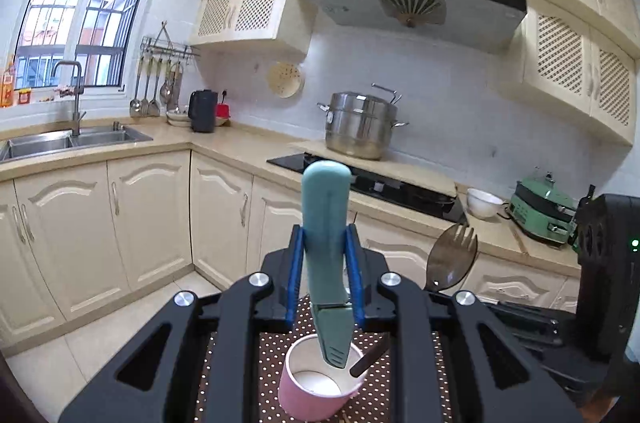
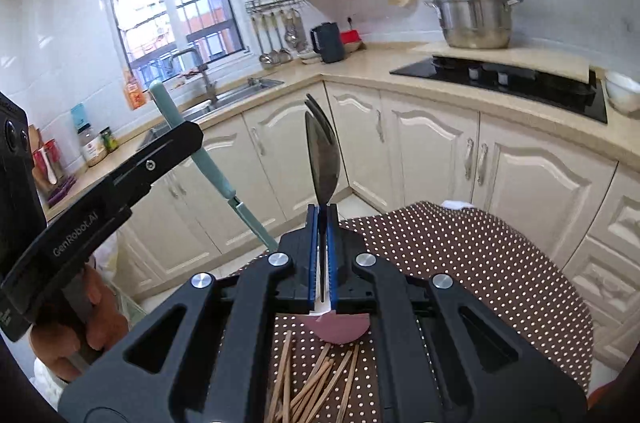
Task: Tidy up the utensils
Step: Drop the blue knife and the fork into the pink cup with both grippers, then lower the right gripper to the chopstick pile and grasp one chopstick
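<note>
Over the pink cup [image 1: 320, 379] on the dotted cloth [image 2: 460, 255], the left gripper [image 1: 325, 275] clamps a teal knife [image 1: 326, 223], sheathed tip dipping into the cup. Right gripper [image 2: 322, 251], jaws clenched on a dark spork [image 2: 322, 159], holds it upright nr the cup. Wooden sticks [image 2: 316, 383] lie loose on the cloth.

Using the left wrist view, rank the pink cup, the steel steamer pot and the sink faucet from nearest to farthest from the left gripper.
1. pink cup: just below the left gripper, on the dotted cloth, with the teal knife tip inside it.
2. steel steamer pot: ahead, on the counter behind the stove.
3. sink faucet: far left, under the window.
</note>
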Tool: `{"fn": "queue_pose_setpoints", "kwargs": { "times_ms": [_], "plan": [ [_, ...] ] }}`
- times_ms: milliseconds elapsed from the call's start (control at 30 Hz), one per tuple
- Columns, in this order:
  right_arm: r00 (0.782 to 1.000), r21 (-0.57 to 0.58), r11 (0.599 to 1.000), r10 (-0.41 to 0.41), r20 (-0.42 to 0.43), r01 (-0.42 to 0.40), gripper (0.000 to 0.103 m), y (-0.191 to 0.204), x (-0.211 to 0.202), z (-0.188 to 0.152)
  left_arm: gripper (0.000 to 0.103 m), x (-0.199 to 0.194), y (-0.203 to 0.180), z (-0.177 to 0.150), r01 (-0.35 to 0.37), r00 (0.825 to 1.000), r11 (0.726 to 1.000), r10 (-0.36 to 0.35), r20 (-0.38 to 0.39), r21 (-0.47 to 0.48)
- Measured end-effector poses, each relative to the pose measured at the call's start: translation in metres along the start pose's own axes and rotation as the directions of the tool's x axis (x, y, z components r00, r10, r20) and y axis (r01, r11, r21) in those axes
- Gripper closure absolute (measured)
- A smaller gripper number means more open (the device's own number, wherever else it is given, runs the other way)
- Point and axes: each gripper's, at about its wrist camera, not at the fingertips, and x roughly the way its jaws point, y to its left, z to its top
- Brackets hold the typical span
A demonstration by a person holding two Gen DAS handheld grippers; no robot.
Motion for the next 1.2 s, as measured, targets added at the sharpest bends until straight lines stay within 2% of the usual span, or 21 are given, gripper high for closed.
{"fn": "queue_pose_setpoints", "kwargs": {
  "times_ms": [167,333,633,800,900,1000,1067,1133,1200],
  "plan": [
    [0.999,0.012,1.0,-0.011,-0.05,0.011,0.098,-0.009,0.02,-0.021,0.083,0.031,0.005,-0.029,-0.008,0.996,1.0,0.009,-0.093,0.014],
    [0.997,0.009,1.0,-0.022,-0.076,0.022,0.098,-0.01,0.031,-0.037,0.083,0.042,0.012,-0.056,-0.002,0.987,1.0,0.007,-0.159,0.028],
    [0.995,0.008,0.999,-0.035,-0.094,0.036,0.098,-0.007,0.037,-0.047,0.08,0.041,0.014,-0.072,0.011,0.978,0.999,-0.003,-0.207,0.038],
    [0.995,0.036,0.999,-0.033,-0.099,0.037,0.098,-0.007,0.034,-0.05,0.052,0.031,0.016,-0.07,0.011,0.981,1.0,-0.007,-0.191,0.019],
    [0.995,0.046,0.998,-0.035,-0.097,0.04,0.097,-0.009,0.031,-0.05,0.044,0.023,0.019,-0.068,0.013,0.982,1.0,-0.013,-0.187,0.0],
    [0.995,0.057,0.997,-0.041,-0.091,0.047,0.096,-0.007,0.025,-0.05,0.042,0.014,0.019,-0.065,0.011,0.984,1.0,-0.011,-0.178,-0.002],
    [0.996,0.053,0.997,-0.052,-0.078,0.056,0.084,-0.004,0.02,-0.049,0.039,0.007,0.021,-0.063,0.008,0.984,1.0,-0.009,-0.176,-0.005],
    [0.996,0.052,0.995,-0.077,-0.053,0.08,0.049,-0.002,0.012,-0.049,0.037,-0.002,0.025,-0.059,0.002,0.986,1.0,-0.006,-0.166,-0.02],
    [0.997,0.055,0.996,-0.074,-0.037,0.076,0.047,0.0,0.004,-0.05,0.034,-0.01,0.029,-0.056,-0.001,0.986,0.999,-0.005,-0.164,-0.036]
  ]
}}
